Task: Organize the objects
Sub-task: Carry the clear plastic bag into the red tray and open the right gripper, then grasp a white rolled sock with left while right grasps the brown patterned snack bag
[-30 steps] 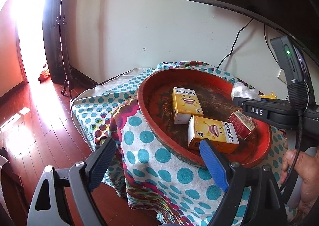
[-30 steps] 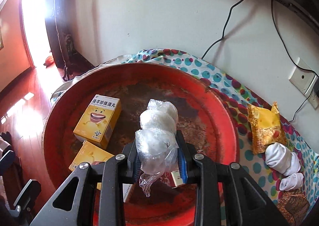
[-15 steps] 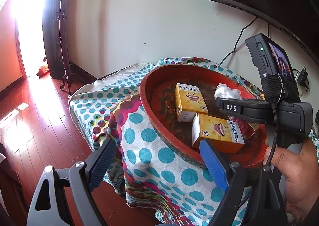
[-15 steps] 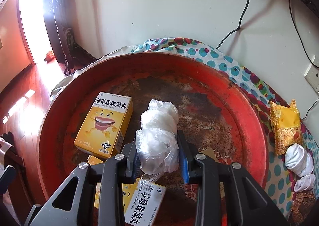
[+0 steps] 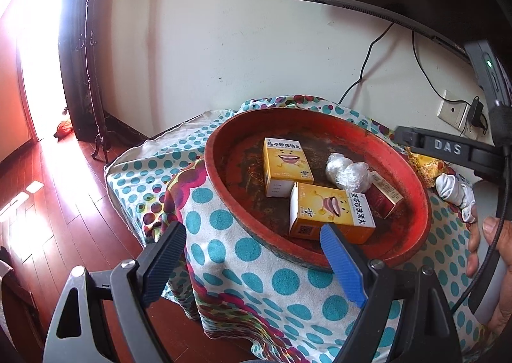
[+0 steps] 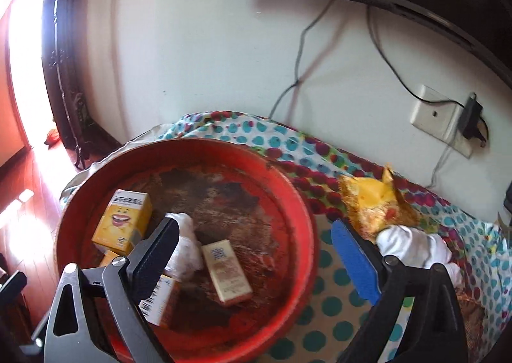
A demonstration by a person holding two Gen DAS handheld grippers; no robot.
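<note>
Clear plastic bag of white lumps (image 5: 347, 171) is seen lying in the round red worn tray (image 5: 224, 190), between the yellow cardboard box with a smiling face (image 5: 283, 164) and the small dark-red carton (image 5: 384, 196); a second yellow box (image 5: 329, 211) lies just in front of it. In the right wrist view the bag (image 6: 187, 248) is partly hidden behind the left finger of the right claw (image 6: 256, 257).

Handling, judged: bag is light, soft, crinkly and slippery; contents may be squashed by a hard pinch. Best taken across the middle or by the gathered neck, with light pressure. Boxes are stiff and light, easily taken across the short sides.

Right claw: jaws have just been opening and now stand wide; nothing is pressed between the pads, and the bag is left resting on the tray. The claw is aimed across the tray rim toward the spotted cloth on the bench (image 6: 332, 302), where a crumpled yellow snack packet (image 6: 374, 203) and a white rolled sock (image 6: 412, 248) lie, touching each other.

Left claw (image 5: 252, 264): jaws wide, nothing held, held off the near edge of the bench, short of the tray.

Judged step: bag placed; packet or sock is likely next.
</note>
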